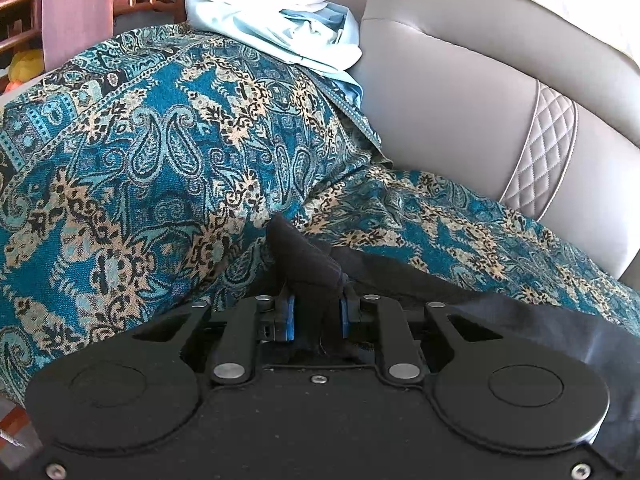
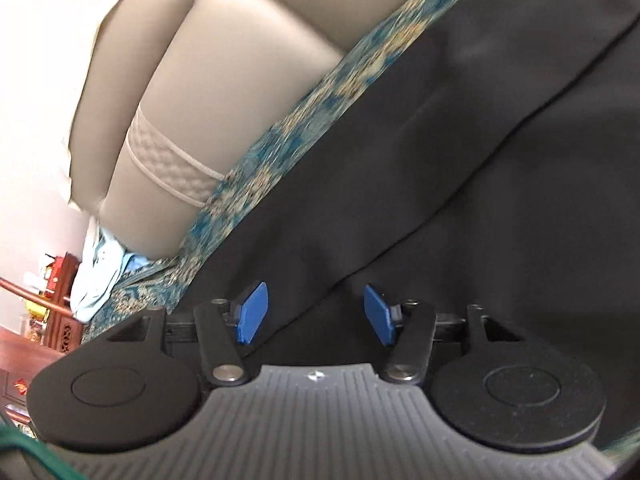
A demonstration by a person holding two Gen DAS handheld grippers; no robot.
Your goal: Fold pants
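The black pants [image 2: 460, 168] lie spread across a teal paisley throw [image 1: 140, 152] on a sofa. In the left wrist view my left gripper [image 1: 317, 304] is shut on a bunched fold of the black pants [image 1: 308, 252], which sticks up between the blue pads; more black cloth trails off to the lower right. In the right wrist view my right gripper [image 2: 316, 312] hovers just over the pants with its blue pads [image 2: 254, 312] standing well apart. Nothing is pinched between them; a seam or edge of the cloth runs diagonally under them.
The beige leather sofa back [image 1: 480, 80] with a quilted stripe [image 1: 548, 144] rises behind the throw. A pile of pale blue and white clothes [image 1: 288, 28] sits at the far end of the seat. Wooden furniture [image 1: 80, 4] stands beyond the sofa on the left.
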